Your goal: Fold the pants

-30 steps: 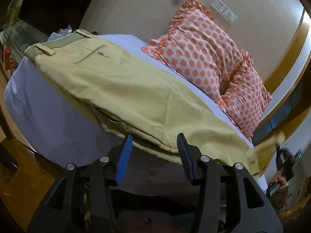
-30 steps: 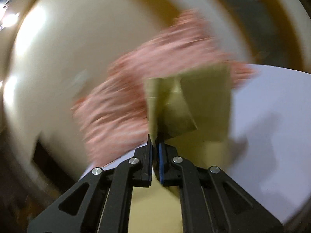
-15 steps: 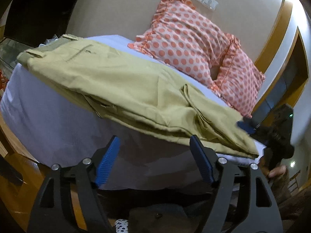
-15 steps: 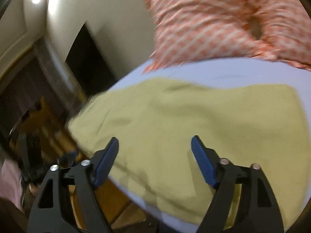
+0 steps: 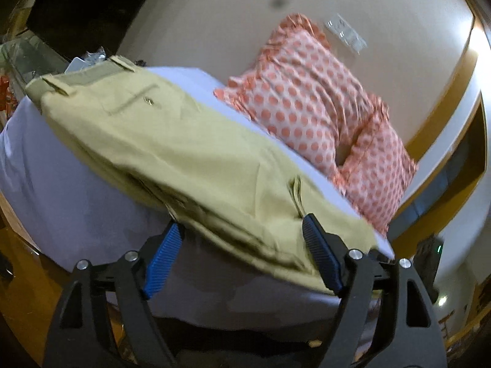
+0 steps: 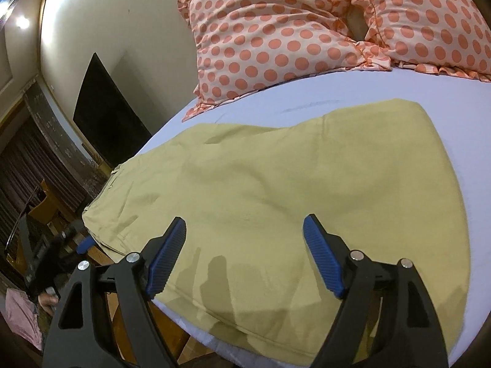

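Observation:
Khaki pants [image 5: 184,153] lie on the white bed, legs folded over, with the waistband [image 5: 79,76] at the far left in the left wrist view. They also fill the middle of the right wrist view [image 6: 276,190]. My left gripper [image 5: 242,257] is open and empty, low at the bed's near edge, just in front of the pants' folded edge. My right gripper [image 6: 244,254] is open and empty, hovering above the near edge of the pants. The left gripper [image 6: 83,245] also shows at the far left of the right wrist view.
Two orange polka-dot pillows [image 5: 307,107] [image 6: 307,30] lean on the wall at the head of the bed [image 6: 445,92]. The wooden bed frame [image 5: 18,263] runs below the sheet. A dark screen [image 6: 104,116] hangs on the wall; chairs [image 6: 46,208] stand beyond.
My right gripper let go of the pant hem it was shut on, leaving the leg laid over, and drew back open. My left gripper opened wider and moved closer to the pants' edge.

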`<state>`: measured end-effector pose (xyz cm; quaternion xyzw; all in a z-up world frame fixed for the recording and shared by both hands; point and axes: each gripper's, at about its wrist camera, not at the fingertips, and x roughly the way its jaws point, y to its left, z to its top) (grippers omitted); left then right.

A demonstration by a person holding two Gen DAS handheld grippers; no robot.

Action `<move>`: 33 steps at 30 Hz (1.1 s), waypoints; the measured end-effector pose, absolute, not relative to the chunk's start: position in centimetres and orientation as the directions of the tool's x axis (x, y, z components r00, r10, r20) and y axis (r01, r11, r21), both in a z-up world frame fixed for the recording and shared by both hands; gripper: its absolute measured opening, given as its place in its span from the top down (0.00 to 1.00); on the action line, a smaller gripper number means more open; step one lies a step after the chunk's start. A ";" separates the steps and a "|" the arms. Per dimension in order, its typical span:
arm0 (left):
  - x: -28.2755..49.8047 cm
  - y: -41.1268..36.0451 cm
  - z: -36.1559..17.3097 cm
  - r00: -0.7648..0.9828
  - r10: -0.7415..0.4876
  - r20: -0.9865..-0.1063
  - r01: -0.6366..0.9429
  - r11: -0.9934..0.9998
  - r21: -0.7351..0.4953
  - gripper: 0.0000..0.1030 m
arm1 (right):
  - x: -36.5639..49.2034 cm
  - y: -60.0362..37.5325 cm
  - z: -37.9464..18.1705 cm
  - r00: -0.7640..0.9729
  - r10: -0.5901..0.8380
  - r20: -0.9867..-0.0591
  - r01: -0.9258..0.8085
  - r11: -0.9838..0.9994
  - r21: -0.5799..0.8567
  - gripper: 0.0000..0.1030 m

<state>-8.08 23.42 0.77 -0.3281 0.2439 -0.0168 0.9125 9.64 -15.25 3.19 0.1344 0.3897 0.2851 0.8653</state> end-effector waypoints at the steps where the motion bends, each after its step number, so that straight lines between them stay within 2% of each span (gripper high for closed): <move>1: -7.8 24.1 0.9 0.883 -0.179 -0.433 -0.148 0.770 -0.620 0.24 | 9.7 -15.2 3.0 0.534 0.597 -0.598 -0.387 0.802 0.455 0.21; 7: -6.6 30.5 0.5 0.897 -0.041 -0.440 -0.325 0.614 -0.719 0.25 | 9.2 -15.2 2.6 0.550 0.596 -0.585 -0.401 0.803 0.441 0.21; 10: -6.4 33.3 -0.3 0.899 0.000 -0.437 -0.378 0.502 -0.778 0.41 | 9.1 -15.4 2.6 0.550 0.604 -0.576 -0.405 0.797 0.449 0.21; 12: -5.8 34.3 -0.8 0.880 0.013 -0.476 -0.425 0.472 -0.772 0.61 | 9.2 -15.5 2.6 0.549 0.610 -0.571 -0.405 0.792 0.457 0.21; 13: -5.3 34.3 -0.7 0.862 0.025 -0.507 -0.453 0.486 -0.747 0.81 | 9.2 -15.6 2.6 0.548 0.614 -0.568 -0.407 0.789 0.460 0.21; 16: -3.9 33.4 1.1 0.821 0.064 -0.567 -0.498 0.566 -0.657 0.87 | 9.1 -16.1 2.8 0.552 0.616 -0.563 -0.406 0.788 0.463 0.21; 19: -2.1 30.4 5.8 0.811 0.125 -0.572 -0.468 0.725 -0.505 0.89 | 8.6 -17.9 3.8 0.600 0.598 -0.531 -0.387 0.798 0.462 0.21; 22: 0.8 23.8 11.3 0.849 0.116 -0.516 -0.322 0.887 -0.330 0.89 | 8.1 -21.5 5.3 0.688 0.543 -0.482 -0.327 0.825 0.461 0.20; 23: 1.9 19.8 13.2 0.871 0.086 -0.484 -0.229 0.942 -0.244 0.88 | 8.0 -22.6 5.7 0.710 0.522 -0.472 -0.305 0.833 0.462 0.20; 25: 3.0 12.7 15.1 0.896 -0.025 -0.443 -0.032 0.992 -0.120 0.86 | 7.6 -25.6 6.4 0.768 0.456 -0.450 -0.234 0.854 0.465 0.19; 27: 3.2 6.2 15.1 0.888 -0.145 -0.437 0.150 0.988 -0.024 0.84 | 7.2 -28.2 6.9 0.809 0.391 -0.440 -0.164 0.868 0.469 0.18; 29: 2.9 -1.2 12.9 0.829 -0.280 -0.483 0.356 0.932 0.070 0.83 | 6.9 -30.4 7.0 0.832 0.344 -0.436 -0.106 0.869 0.483 0.18; 31: 2.3 -5.5 10.1 0.777 -0.338 -0.531 0.472 0.871 0.136 0.83 | 6.7 -32.4 6.8 0.839 0.334 -0.430 -0.075 0.853 0.516 0.18; 33: 2.0 -8.9 6.3 0.699 -0.360 -0.618 0.566 0.807 0.170 0.85 | 6.9 -33.8 6.4 0.829 0.351 -0.435 -0.063 0.831 0.552 0.18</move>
